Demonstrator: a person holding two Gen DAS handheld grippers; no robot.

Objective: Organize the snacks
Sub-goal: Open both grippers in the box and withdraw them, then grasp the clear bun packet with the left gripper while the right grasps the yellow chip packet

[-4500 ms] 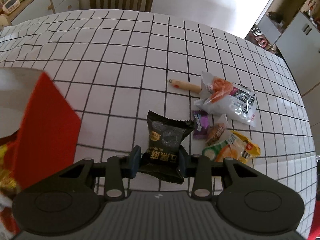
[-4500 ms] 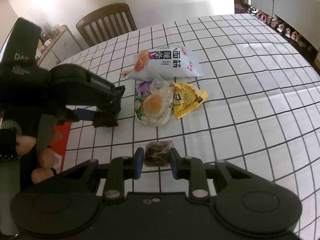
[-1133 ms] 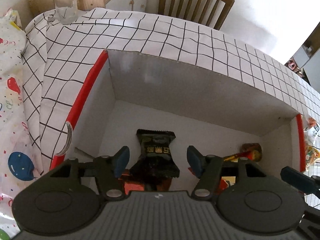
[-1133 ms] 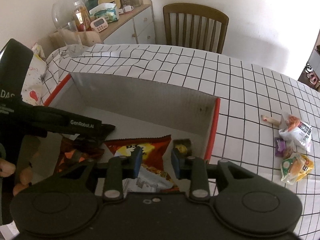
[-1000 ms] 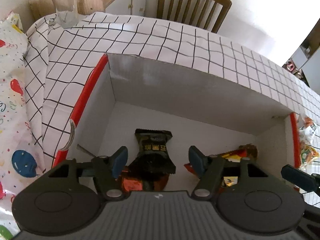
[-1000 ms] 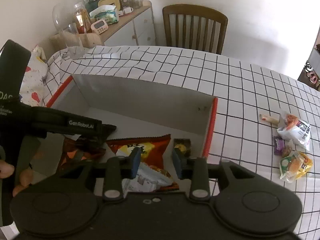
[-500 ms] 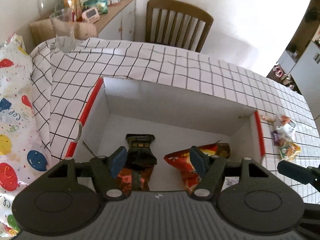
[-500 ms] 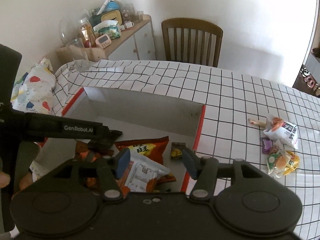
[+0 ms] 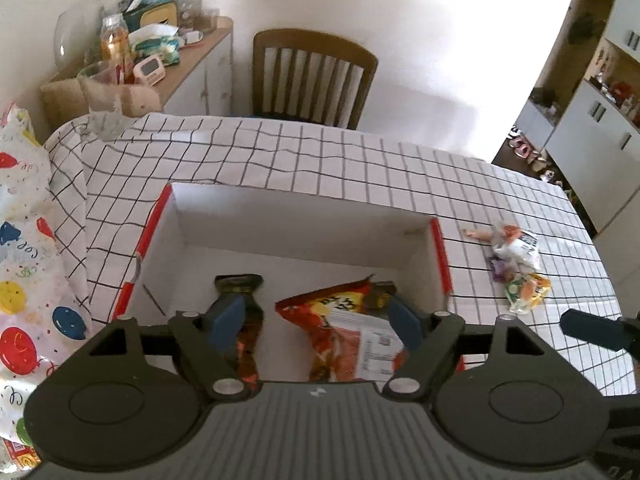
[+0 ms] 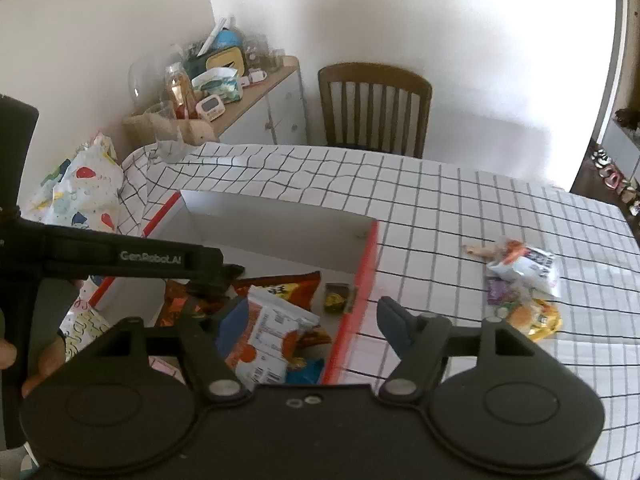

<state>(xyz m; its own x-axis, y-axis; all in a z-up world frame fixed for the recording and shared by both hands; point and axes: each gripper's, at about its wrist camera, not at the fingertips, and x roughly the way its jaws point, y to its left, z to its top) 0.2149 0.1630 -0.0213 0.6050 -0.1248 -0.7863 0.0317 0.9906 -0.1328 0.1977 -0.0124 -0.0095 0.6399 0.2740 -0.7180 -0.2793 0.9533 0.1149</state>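
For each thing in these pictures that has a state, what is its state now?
Left gripper: jaws open, just widened, holding nothing.
Right gripper: jaws open, just widened, holding nothing.
Red-edged white cardboard box: open-topped, partly filled.
Dark brown snack packet: lying in the box.
Orange crisp bag: lying in the box.
Loose snack pile: still on the checked tablecloth.

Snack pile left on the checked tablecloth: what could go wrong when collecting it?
1. The loose pile of small wrapped snacks overlaps, so open tongs might catch two wrappers, or slip.
2. The red-edged white cardboard box has a raised wall between the pile and its inside; a low carry could clip it.
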